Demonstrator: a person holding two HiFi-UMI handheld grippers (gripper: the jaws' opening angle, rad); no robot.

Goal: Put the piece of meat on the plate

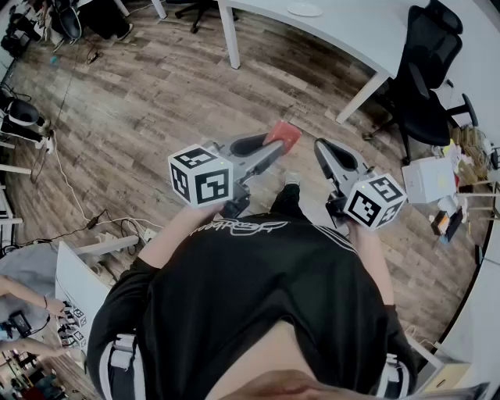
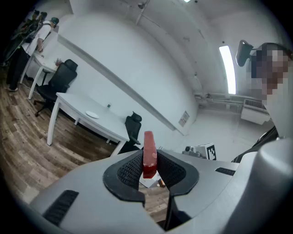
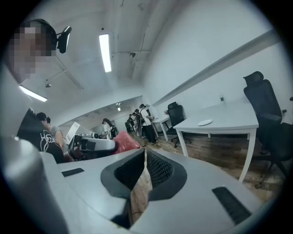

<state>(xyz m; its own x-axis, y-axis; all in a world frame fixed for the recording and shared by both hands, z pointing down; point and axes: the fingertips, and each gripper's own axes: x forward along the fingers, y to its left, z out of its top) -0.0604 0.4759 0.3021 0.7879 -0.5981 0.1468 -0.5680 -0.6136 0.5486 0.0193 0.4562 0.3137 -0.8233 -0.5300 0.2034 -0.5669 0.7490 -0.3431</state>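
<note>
A flat red piece of meat (image 2: pixel 149 153) stands on edge between the black pads of my left gripper (image 2: pixel 149 161), which is shut on it. From the head view the meat (image 1: pixel 283 135) sticks out past the left gripper (image 1: pixel 272 150), held at waist height over the wooden floor. My right gripper (image 1: pixel 324 148) hovers just to its right, jaws together with nothing between them; its tips (image 3: pixel 144 153) meet. The white plate (image 1: pixel 304 9) lies on a long white table (image 1: pixel 367 43) farther ahead, also seen as the plate (image 2: pixel 92 114) and the plate (image 3: pixel 204 122).
A black office chair (image 1: pixel 426 74) stands at the table's right end, with a white box (image 1: pixel 428 180) and clutter beside it. Cables and equipment (image 1: pixel 23 117) lie along the left. Several people (image 3: pixel 139 119) stand far off by other desks.
</note>
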